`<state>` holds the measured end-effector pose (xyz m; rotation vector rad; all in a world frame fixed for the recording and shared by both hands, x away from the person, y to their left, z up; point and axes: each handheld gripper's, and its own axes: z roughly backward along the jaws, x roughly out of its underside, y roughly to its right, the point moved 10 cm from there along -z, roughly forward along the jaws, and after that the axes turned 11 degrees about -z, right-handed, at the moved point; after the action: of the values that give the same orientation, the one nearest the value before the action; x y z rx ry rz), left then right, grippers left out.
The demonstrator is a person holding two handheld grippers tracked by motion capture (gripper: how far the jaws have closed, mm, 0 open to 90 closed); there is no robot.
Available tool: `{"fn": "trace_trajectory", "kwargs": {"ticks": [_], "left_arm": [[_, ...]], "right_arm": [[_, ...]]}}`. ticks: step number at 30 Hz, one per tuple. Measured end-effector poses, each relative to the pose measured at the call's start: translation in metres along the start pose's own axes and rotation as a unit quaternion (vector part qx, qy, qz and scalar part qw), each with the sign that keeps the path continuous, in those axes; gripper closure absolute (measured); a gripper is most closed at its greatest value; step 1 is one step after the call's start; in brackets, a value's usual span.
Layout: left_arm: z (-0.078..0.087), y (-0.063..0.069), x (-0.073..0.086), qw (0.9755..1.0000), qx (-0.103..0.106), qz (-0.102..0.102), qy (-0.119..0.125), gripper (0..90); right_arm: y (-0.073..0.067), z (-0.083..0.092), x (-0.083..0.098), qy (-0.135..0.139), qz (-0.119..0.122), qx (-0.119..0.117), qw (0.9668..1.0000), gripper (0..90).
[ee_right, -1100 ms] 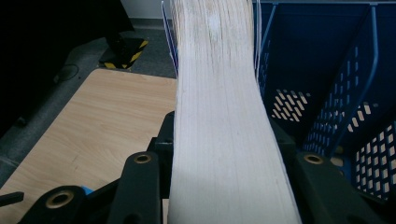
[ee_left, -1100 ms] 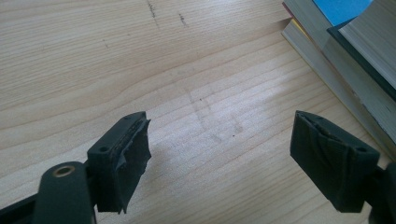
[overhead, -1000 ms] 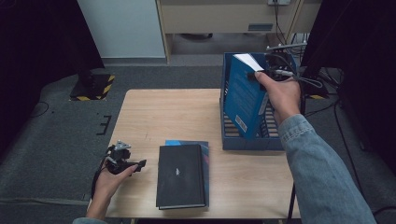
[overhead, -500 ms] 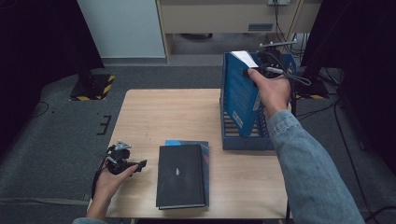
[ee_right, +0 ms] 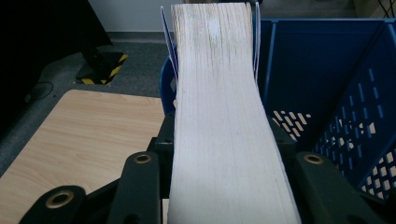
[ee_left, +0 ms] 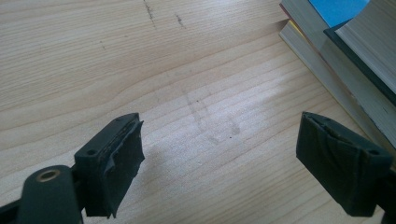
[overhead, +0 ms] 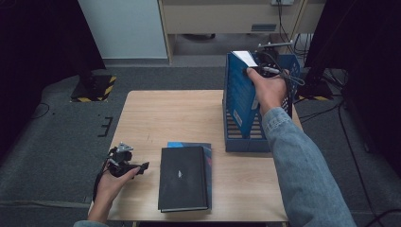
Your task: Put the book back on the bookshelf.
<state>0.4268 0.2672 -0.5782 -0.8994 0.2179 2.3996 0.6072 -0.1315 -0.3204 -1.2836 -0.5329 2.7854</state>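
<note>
My right gripper (overhead: pixel 256 69) is shut on a blue-covered book (overhead: pixel 240 96) and holds it upright and slightly tilted, with its lower end down inside the blue slotted file rack (overhead: pixel 235 142) at the table's right side. In the right gripper view the book's white page edge (ee_right: pixel 219 107) runs up between the jaws of my right gripper (ee_right: pixel 229 156). A black book (overhead: pixel 183 177) lies flat on a light blue book (overhead: pixel 191 144) at the table's front. My left gripper (overhead: pixel 140 168) rests left of that stack, and my left gripper (ee_left: pixel 219 158) stands open over bare wood.
The wooden table (overhead: pixel 165 113) has free room at its left and middle. The book stack's page edges (ee_left: pixel 336 70) lie just right of the left gripper. Cables (overhead: pixel 321 80) and dark stands sit on the grey carpet around the table.
My right hand has moved a little left and down, taking the blue book lower into the rack. The left hand has stayed where it was.
</note>
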Motion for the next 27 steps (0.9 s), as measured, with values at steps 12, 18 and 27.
{"fn": "trace_trajectory", "kwargs": {"ticks": [12,18,27], "left_arm": [[-0.003,0.001,0.0,1.0,-0.003,-0.007,-0.005,13.7],[-0.002,-0.007,0.001,0.9996,-0.022,0.016,0.0,4.0],[-0.002,-0.007,0.001,0.9996,-0.022,0.016,-0.001,4.2]], "right_arm": [[0.0,-0.019,0.005,0.01,0.007,0.004,0.9999,59.6],[0.003,-0.025,0.011,0.012,0.0,0.007,0.9999,59.5],[0.01,-0.036,0.021,0.008,-0.001,0.009,0.9999,59.5]]}}
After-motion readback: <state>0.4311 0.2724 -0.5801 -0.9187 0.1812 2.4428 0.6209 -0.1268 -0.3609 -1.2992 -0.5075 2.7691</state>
